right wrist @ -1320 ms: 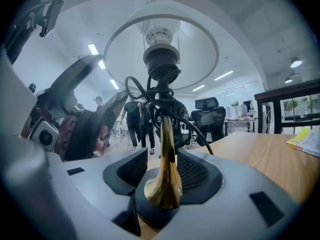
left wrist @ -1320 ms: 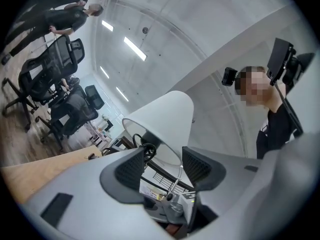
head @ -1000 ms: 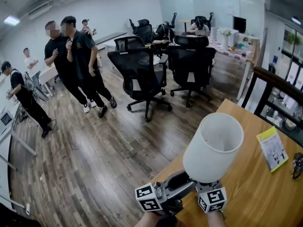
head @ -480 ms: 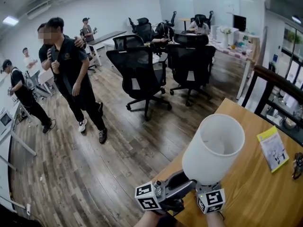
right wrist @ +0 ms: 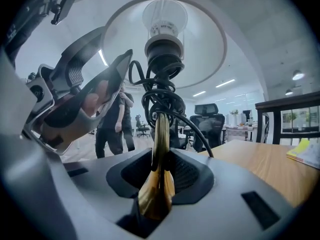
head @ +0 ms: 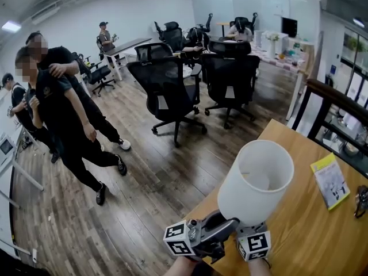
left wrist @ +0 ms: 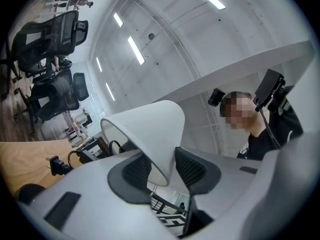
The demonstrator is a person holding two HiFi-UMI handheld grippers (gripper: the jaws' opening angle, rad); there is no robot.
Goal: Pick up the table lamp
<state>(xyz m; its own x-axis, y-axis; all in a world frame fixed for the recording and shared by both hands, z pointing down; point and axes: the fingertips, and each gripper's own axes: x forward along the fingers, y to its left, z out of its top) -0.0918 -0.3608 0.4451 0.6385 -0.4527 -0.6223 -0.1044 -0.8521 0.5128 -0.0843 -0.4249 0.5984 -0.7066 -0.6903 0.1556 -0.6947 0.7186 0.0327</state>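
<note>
Right gripper (right wrist: 160, 173) has just squeezed in on the table lamp's (head: 256, 180) brass stem (right wrist: 160, 134), with the cord (right wrist: 159, 96) coiled right above its pads. Left gripper (left wrist: 162, 166) just closed onto the shade's (left wrist: 150, 129) lower rim (a pad on either side).

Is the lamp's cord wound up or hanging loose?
Wound up, mostly: the black cord loops in coils around the brass stem below the bulb socket; one strand trails down toward the right.
</note>
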